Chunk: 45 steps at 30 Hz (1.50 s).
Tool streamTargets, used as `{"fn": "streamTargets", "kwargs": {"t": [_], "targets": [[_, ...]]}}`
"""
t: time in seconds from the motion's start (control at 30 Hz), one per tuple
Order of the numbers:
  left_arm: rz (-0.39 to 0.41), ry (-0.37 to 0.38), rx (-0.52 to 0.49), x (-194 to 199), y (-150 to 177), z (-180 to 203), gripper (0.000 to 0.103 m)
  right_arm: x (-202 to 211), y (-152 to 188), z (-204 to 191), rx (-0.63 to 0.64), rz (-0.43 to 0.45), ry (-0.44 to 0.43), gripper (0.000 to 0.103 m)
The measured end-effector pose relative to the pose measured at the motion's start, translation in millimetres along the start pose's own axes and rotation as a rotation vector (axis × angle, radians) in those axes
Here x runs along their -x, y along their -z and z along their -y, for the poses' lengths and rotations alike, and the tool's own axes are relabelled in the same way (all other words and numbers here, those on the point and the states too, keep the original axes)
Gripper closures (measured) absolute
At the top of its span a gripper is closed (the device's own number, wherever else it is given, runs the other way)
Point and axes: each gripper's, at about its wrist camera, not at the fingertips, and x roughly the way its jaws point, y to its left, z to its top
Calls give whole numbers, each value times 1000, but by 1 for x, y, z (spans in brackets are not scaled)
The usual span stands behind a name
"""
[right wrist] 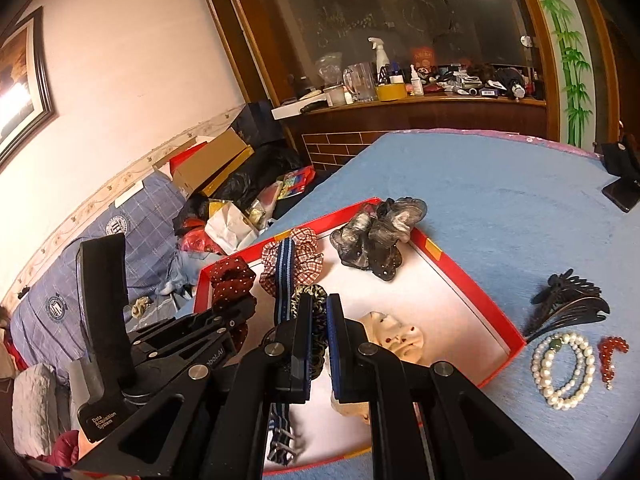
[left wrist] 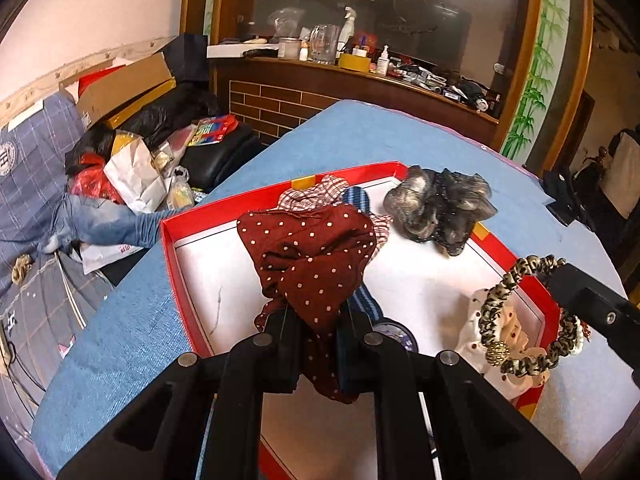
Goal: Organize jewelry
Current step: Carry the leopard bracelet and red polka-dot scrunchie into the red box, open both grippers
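A red box (left wrist: pixel 170 256) with a white floor lies on the blue tablecloth. My left gripper (left wrist: pixel 319 340) is shut on a dark red polka-dot scrunchie (left wrist: pixel 312 252), held above the box. My right gripper (right wrist: pixel 320 320) is shut on a leopard-print scrunchie (right wrist: pixel 310 294) over the box's near side. In the left wrist view the right gripper (left wrist: pixel 560 276) comes in from the right with the leopard-print scrunchie (left wrist: pixel 508 280) hanging from it. The right wrist view shows the left gripper (right wrist: pixel 240 314) with the polka-dot scrunchie (right wrist: pixel 232 278) at the box's left wall.
In the box (right wrist: pixel 472 280) lie a checked scrunchie (right wrist: pixel 308 256), a blue striped band (right wrist: pixel 285 276), a grey gauzy scrunchie (right wrist: pixel 376 240) and a cream dotted scrunchie (right wrist: pixel 400 336). On the cloth to the right lie a black hair claw (right wrist: pixel 568 304), a pearl bracelet (right wrist: pixel 560 368) and a red bead piece (right wrist: pixel 612 352).
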Motion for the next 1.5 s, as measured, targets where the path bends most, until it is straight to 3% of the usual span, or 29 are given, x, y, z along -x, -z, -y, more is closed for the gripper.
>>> {"fn": "streamTargets", "kwargs": {"t": [0.27, 1.37, 1.5], "targets": [[-61, 7, 48, -14, -1, -10, 91, -29, 1, -4, -8, -50, 10, 95], [-47, -45, 14, -16, 0, -9, 90, -57, 16, 8, -17, -131, 74, 94], [-39, -53, 8, -14, -1, -8, 85, -57, 16, 8, -21, -131, 73, 94]]}}
